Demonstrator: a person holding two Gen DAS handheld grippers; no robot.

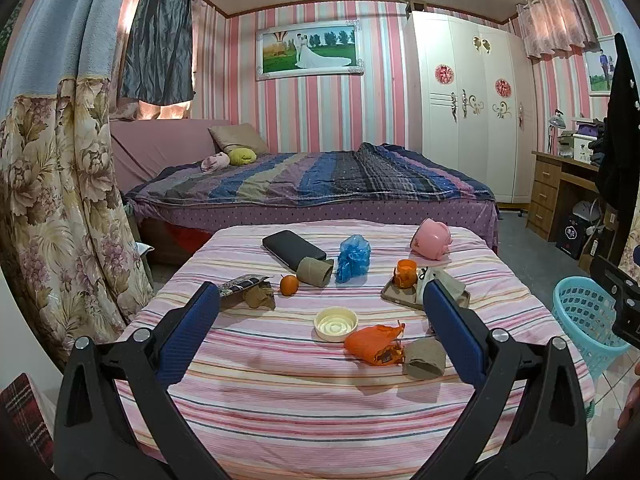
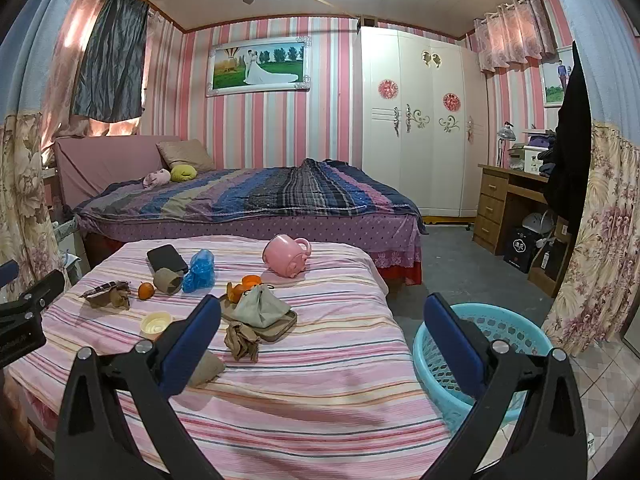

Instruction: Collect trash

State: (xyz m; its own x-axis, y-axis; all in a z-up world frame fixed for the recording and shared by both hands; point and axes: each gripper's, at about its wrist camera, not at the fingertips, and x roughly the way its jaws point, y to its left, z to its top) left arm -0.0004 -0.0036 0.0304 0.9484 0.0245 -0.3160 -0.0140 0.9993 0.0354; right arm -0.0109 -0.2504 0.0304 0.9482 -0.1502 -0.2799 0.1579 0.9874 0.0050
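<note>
A table under a pink striped cloth [image 1: 280, 400] carries the trash. In the left wrist view an orange plastic bag [image 1: 374, 344] and a cardboard tube [image 1: 424, 360] lie just ahead, with a cream lid [image 1: 335, 323] behind them. Farther back are a blue plastic bag [image 1: 353, 258], a second tube [image 1: 315, 271] and crumpled brown paper [image 1: 260, 296]. My left gripper [image 1: 320, 288] hangs open above them, holding nothing. My right gripper [image 2: 322, 299] is open and holding nothing over the table's right edge, beside the teal basket [image 2: 516, 330] on the floor. More crumpled paper [image 2: 242, 340] lies near its left finger.
Also on the table: a black phone [image 1: 292, 249], an orange fruit [image 1: 289, 285], a tipped pink mug [image 1: 432, 239], and a brown tray [image 2: 282, 330] with orange peel and a grey cloth [image 2: 260, 304]. A bed stands behind, with a wardrobe and desk on the right and a floral curtain on the left.
</note>
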